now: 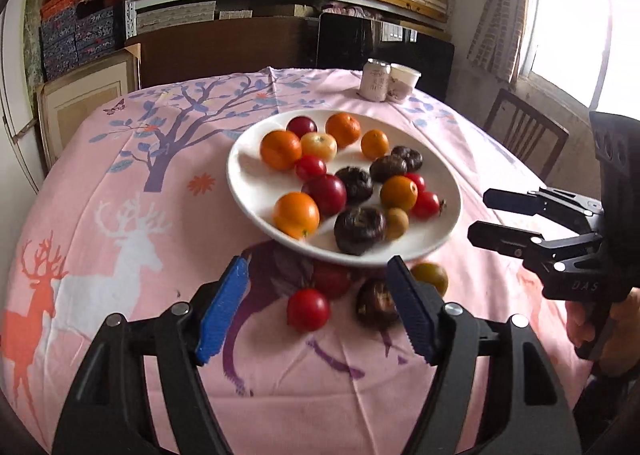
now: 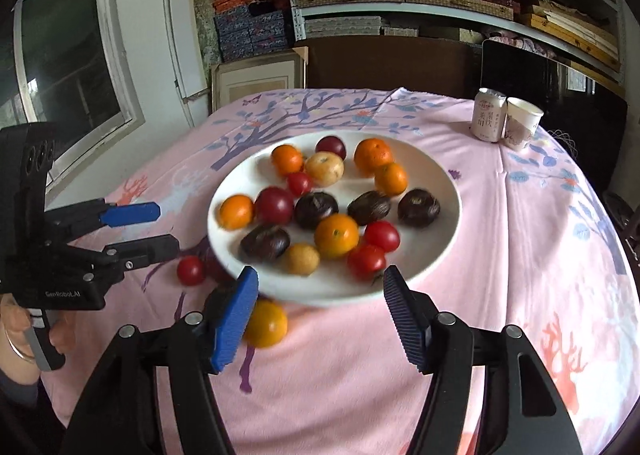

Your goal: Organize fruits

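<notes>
A white plate (image 1: 256,191) on the pink tablecloth holds several oranges, red tomatoes, dark purple fruits and small yellow ones; it also shows in the right wrist view (image 2: 440,183). Loose fruit lies on the cloth at the plate's near edge: a red tomato (image 1: 308,310), a dark fruit (image 1: 374,303) and a greenish-yellow fruit (image 1: 432,277). In the right wrist view an orange (image 2: 266,324) and a tomato (image 2: 191,270) lie loose there. My left gripper (image 1: 320,311) is open and empty around the loose tomato and dark fruit. My right gripper (image 2: 320,319) is open and empty at the plate's near rim.
A drink can (image 1: 374,80) and a paper cup (image 1: 403,82) stand at the table's far edge. Shelves of boxes fill the back wall. A wooden chair (image 1: 524,131) stands at the right of the table. The cloth's edge falls away at the near left.
</notes>
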### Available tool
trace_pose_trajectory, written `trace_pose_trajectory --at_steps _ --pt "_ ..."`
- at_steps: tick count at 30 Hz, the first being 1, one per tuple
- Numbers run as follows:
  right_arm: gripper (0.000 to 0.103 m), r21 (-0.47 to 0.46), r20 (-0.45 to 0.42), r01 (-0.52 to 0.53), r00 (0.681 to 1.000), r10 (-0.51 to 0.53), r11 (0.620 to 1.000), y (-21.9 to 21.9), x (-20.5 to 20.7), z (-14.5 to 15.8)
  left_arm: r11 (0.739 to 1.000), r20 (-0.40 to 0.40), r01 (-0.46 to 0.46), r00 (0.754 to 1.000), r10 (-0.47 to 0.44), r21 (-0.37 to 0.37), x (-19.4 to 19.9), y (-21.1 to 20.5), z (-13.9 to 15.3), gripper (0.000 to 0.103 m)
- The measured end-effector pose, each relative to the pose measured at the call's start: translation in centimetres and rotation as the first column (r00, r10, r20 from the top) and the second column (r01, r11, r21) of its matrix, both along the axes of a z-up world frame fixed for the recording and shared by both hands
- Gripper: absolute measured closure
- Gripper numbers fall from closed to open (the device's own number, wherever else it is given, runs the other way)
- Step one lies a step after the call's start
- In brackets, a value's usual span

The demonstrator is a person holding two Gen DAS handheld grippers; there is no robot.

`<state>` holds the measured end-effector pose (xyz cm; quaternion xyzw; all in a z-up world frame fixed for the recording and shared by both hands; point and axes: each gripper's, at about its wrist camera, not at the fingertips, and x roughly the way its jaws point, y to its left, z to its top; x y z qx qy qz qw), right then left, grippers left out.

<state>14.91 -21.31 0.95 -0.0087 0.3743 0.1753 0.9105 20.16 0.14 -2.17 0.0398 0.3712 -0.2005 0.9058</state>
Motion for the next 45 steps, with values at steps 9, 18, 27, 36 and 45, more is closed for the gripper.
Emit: trace_pose_trajectory --at_steps 9,18,27,36,45 --pt "0.050 -0.001 -0.096 -0.069 0.993 0.069 0.998 3.2 -0.4 -3.1 0.997 -0.065 -0.052 0.996 0.056 0.051 -1.8 2.5 -2.4 0.033" --pt "0.065 0.093 -0.152 -0.076 0.984 0.089 0.993 3.0 0.8 -4.2 0.993 -0.079 -0.051 0.995 0.059 0.105 -0.3 1.0 -3.5 0.033" --pt "0.065 0.238 -0.138 -0.014 0.989 0.048 0.971 -2.2 -0.2 -3.8 0.985 -0.065 -0.018 0.997 0.030 0.174 0.8 -1.6 -3.9 0.033" --pt "0.065 0.245 -0.129 -0.020 0.990 0.053 0.969 -2.6 -0.6 -3.6 0.980 -0.080 -0.027 0.996 0.044 0.197 1.2 -2.2 -4.6 0.042" --pt "0.065 0.241 -0.126 -0.021 0.991 0.053 0.970 -2.4 -0.4 -3.5 0.980 -0.070 -0.011 0.997 0.025 0.197 0.8 -2.5 -4.6 0.075"
